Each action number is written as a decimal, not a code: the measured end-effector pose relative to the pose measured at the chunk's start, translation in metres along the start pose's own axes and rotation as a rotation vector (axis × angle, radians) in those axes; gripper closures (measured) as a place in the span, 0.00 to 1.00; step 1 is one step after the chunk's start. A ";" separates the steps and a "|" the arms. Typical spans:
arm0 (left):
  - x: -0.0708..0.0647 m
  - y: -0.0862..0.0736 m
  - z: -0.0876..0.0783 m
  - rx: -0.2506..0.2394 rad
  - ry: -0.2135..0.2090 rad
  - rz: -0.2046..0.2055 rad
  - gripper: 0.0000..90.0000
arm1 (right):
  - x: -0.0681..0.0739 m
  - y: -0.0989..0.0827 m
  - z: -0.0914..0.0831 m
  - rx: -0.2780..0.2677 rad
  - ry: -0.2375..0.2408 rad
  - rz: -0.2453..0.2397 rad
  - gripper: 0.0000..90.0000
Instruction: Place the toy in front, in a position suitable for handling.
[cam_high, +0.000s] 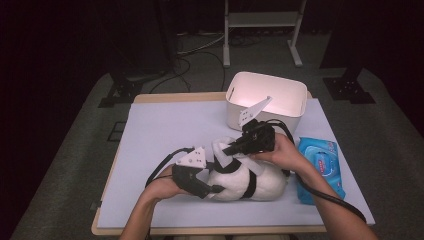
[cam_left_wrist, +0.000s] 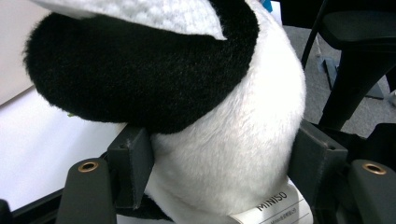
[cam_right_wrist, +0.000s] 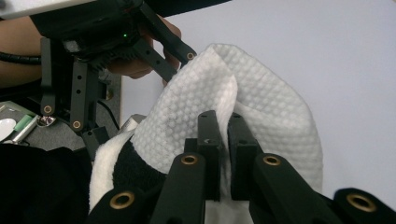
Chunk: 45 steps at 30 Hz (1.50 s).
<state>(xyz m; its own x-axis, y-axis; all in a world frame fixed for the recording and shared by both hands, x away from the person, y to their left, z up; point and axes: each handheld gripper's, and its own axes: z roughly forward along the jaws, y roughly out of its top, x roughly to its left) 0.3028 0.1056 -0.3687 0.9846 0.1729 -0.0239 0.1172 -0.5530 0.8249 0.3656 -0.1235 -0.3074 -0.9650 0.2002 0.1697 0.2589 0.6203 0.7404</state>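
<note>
A black-and-white plush panda (cam_high: 250, 182) lies on its side in the middle of the table. My left gripper (cam_high: 215, 190) is shut on its left end; in the left gripper view the pads (cam_left_wrist: 133, 163) press into the white fur (cam_left_wrist: 233, 140) from both sides, above a MINISO tag (cam_left_wrist: 275, 210). My right gripper (cam_high: 227, 149) is above the panda's upper left and is shut on a white textured wipe (cam_high: 218, 145). In the right gripper view the jaws (cam_right_wrist: 223, 140) pinch a fold of the wipe (cam_right_wrist: 275, 116), which drapes over the panda's black patch (cam_right_wrist: 135, 168).
A white bin (cam_high: 295, 95) stands at the back of the pale mat (cam_high: 165, 125). A blue pack of wet wipes (cam_high: 322, 165) lies to the right of the panda, under my right forearm. Dark floor and stand legs surround the table.
</note>
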 end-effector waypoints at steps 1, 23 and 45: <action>0.000 0.000 0.000 -0.001 -0.001 0.000 0.34 | 0.000 -0.001 -0.001 -0.001 0.001 -0.004 0.95; 0.000 0.008 0.001 -0.001 0.002 0.007 0.34 | 0.016 0.001 -0.014 -0.001 0.017 -0.031 0.95; 0.008 -0.003 0.000 -0.020 -0.004 -0.035 0.33 | 0.019 -0.039 -0.032 0.075 -0.008 0.005 0.94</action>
<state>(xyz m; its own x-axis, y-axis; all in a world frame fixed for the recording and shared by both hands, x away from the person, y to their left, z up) 0.3102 0.1086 -0.3718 0.9805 0.1885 -0.0557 0.1493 -0.5298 0.8349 0.3359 -0.1686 -0.3124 -0.9635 0.2088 0.1678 0.2661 0.6741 0.6891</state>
